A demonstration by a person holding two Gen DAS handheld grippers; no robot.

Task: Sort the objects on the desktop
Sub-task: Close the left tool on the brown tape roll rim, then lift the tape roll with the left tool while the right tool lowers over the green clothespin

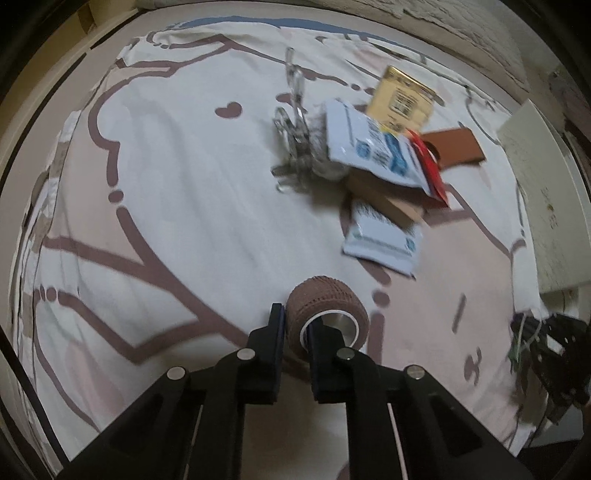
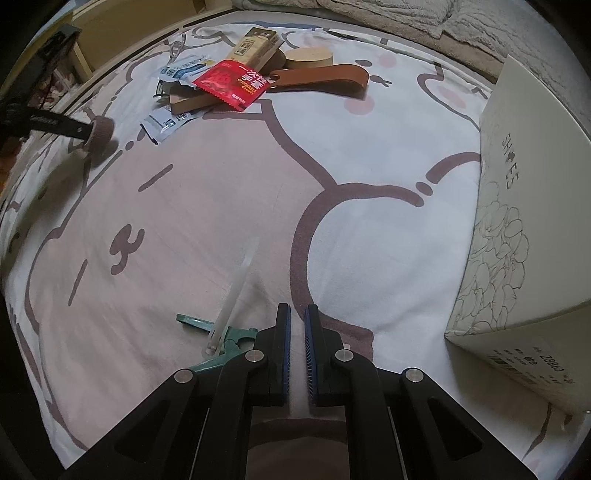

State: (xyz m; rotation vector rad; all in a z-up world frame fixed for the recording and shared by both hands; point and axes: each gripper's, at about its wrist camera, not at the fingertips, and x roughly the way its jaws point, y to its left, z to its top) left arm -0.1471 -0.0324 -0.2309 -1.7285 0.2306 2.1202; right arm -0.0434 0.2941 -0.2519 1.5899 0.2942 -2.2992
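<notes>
A brown bandage roll (image 1: 327, 301) hangs above the cartoon-print sheet (image 1: 184, 206). My left gripper (image 1: 296, 325) is shut on its wall, one finger outside and one inside the white core. From the right wrist view the same roll (image 2: 101, 129) shows at far left, held up off the sheet. A pile lies beyond it: a red glove packet (image 2: 231, 83), white-blue packets (image 1: 373, 147), a yellow box (image 1: 400, 99), a brown leather case (image 2: 325, 75) and a cork disc (image 2: 308, 57). My right gripper (image 2: 298, 308) is shut with nothing in it, low over the sheet.
A green tool (image 2: 207, 325) and a clear tube (image 2: 232, 291) lie just left of the right gripper. A white shoe box (image 2: 524, 221) stands at the right. A clear plastic clip (image 1: 293, 144) lies left of the pile. A blanket (image 2: 406, 18) lines the far edge.
</notes>
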